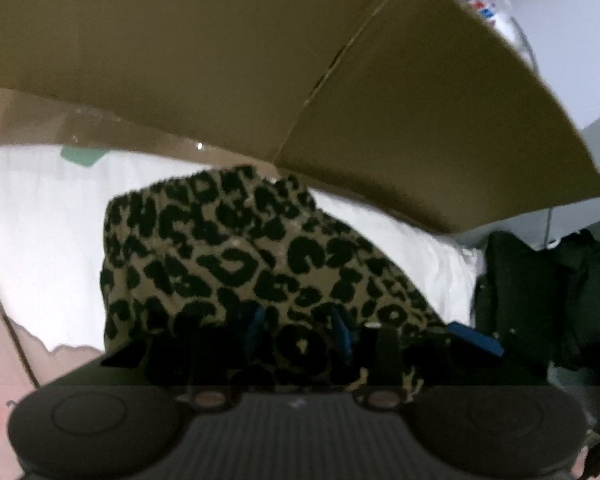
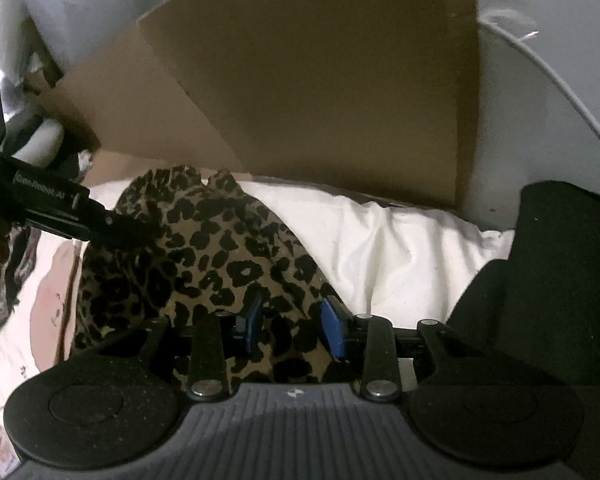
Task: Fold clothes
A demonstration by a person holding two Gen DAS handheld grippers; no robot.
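Right hand-held gripper (image 2: 292, 330) fingers astride leopard-print garment (image 2: 220, 248) edge.

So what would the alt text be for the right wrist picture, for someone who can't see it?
A leopard-print garment lies bunched on white bedding, and the right gripper has its blue-padded jaws set around a fold of it. The left gripper reaches onto the garment from the left edge, with a brown cardboard box behind and a dark garment at right.
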